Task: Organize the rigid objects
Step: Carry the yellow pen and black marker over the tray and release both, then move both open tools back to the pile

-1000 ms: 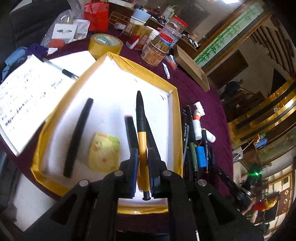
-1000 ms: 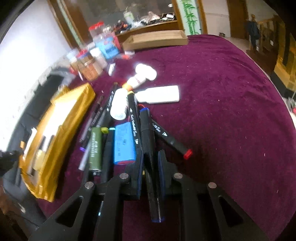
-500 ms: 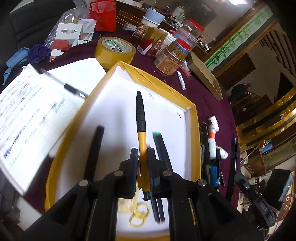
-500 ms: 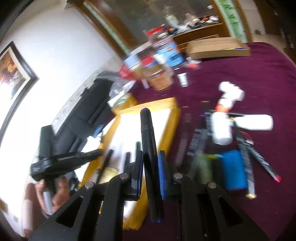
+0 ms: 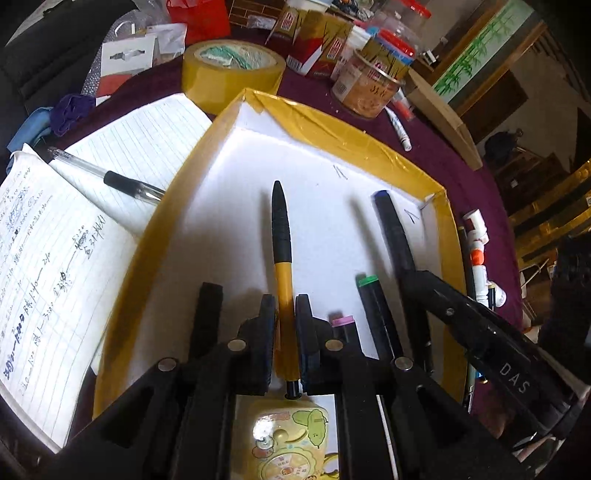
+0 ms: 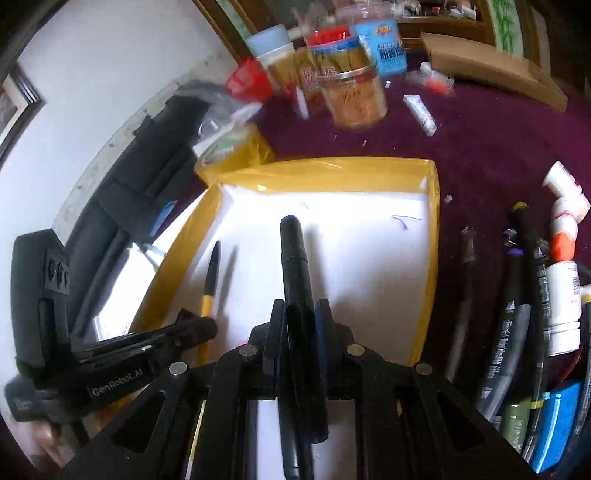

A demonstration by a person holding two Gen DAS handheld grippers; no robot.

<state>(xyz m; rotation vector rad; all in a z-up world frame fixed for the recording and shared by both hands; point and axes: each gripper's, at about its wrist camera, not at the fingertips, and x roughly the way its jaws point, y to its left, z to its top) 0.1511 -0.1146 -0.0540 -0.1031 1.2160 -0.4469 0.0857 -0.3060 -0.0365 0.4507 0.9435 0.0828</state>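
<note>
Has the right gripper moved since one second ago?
Yes. The right gripper, shut on a black marker, moved from above the loose pens on the purple cloth to above the yellow-rimmed tray.

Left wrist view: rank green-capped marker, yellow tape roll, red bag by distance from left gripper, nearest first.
From the left gripper:
1. Green-capped marker, just right of it, inside the yellow tray.
2. Yellow tape roll, beyond the tray's far corner.
3. Red bag, farthest, behind the tape roll.

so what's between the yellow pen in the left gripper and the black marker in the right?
Left wrist view: bare white tray floor between the yellow pen and black marker; lower down, a green-capped marker.
</note>
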